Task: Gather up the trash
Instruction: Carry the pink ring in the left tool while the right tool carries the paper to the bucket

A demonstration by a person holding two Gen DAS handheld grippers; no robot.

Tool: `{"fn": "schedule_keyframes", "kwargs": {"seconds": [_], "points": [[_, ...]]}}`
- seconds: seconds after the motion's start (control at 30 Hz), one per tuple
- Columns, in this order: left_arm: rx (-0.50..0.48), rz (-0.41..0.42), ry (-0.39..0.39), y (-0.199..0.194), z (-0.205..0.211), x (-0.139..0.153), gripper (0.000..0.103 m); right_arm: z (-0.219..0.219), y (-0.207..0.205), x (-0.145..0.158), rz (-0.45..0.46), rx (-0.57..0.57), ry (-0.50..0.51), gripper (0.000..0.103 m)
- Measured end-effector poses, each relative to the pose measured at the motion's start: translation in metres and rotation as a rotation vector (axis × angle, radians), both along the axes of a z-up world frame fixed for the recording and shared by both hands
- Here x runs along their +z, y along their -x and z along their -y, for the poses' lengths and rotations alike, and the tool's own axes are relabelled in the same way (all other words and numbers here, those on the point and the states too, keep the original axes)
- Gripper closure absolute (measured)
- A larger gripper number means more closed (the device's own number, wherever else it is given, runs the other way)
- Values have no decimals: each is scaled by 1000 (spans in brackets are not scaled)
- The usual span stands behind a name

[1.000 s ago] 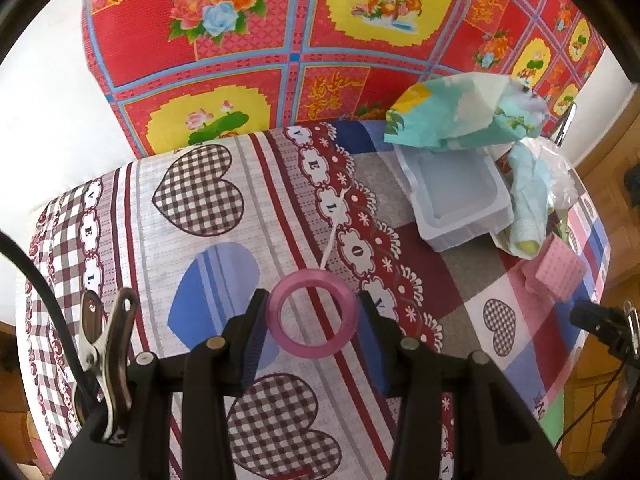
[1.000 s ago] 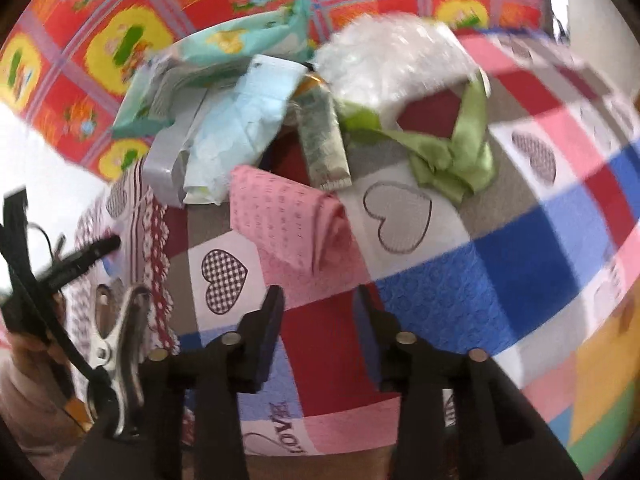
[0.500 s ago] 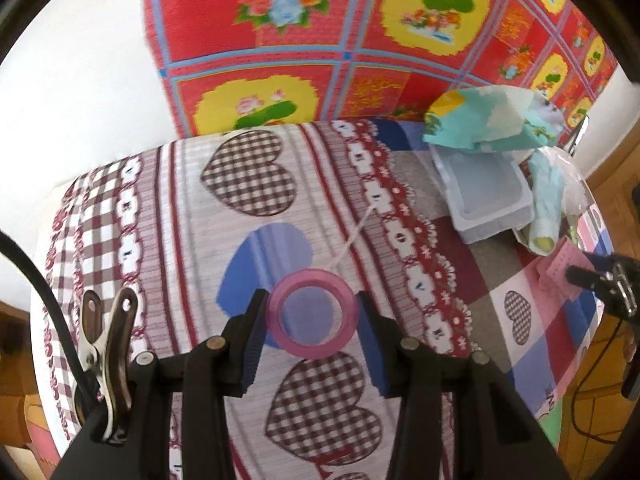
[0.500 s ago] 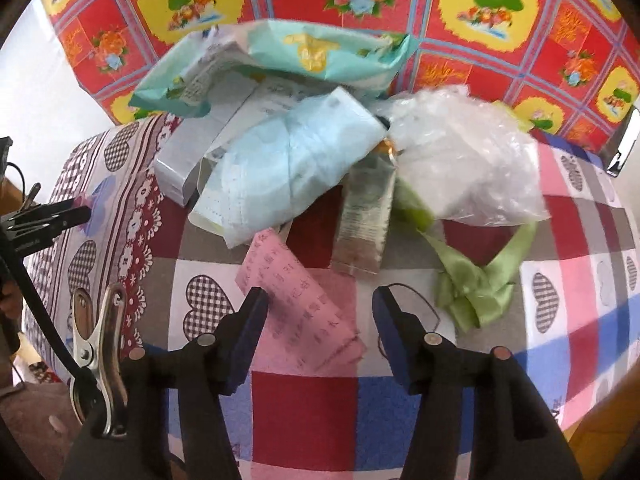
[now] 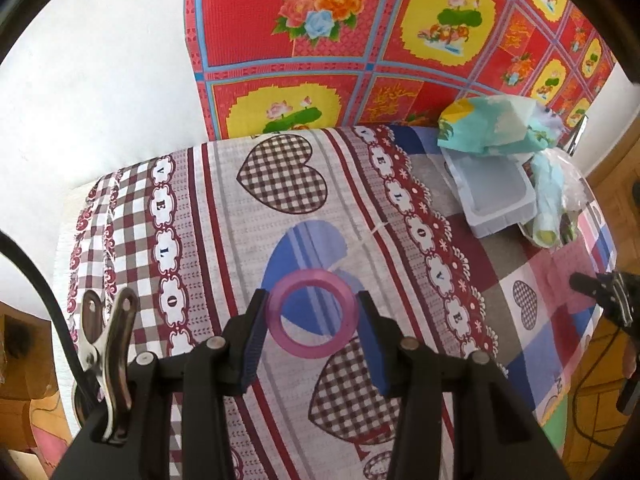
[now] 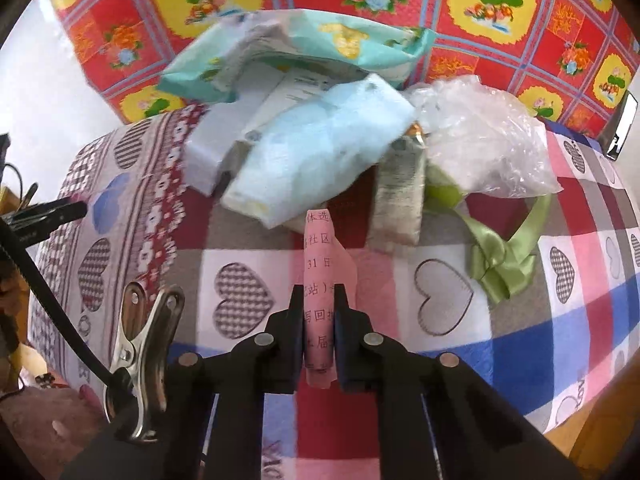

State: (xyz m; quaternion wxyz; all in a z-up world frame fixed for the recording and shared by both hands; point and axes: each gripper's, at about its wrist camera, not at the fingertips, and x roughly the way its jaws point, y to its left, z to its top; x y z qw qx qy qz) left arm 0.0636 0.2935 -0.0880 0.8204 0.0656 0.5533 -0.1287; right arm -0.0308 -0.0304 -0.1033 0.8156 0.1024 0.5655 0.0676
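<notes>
Right gripper (image 6: pixel 318 312) closing on pink paper (image 6: pixel 318 280) | left gripper (image 5: pixel 312 320) grasping pink ring (image 5: pixel 312 318)

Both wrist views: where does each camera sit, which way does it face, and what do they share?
Left wrist: on the left hand-held gripper, looking down its fingers at the heart-print cloth; a pink ring sits between its pads.
Right wrist: on the right hand-held gripper, facing the trash pile; its jaws are closing on a pink paper.
Shared: white tray, teal wrapper, red floral cloth.
</notes>
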Motion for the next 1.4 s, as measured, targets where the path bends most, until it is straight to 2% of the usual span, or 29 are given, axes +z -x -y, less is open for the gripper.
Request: {"fn": "schedule_keyframes", "kwargs": {"seconds": [0.3,0.6,0.87,1.17,1.4], "points": [[7,47,4,20,-2,25,58,-29,19,22,53,-4,-55,90],[42,104,14,60,-15,61,58,-62,34,40,100,38,-112,90],[69,138,-3,94,-32,80,58,-99,49,53,116,107,-149,90],[161,166,-27,123,-83,96,58,-160,51,71,139,255,-172,90],[267,185,-43,130,-148,102,58,-219,34,85,146,380,-187,90]]}}
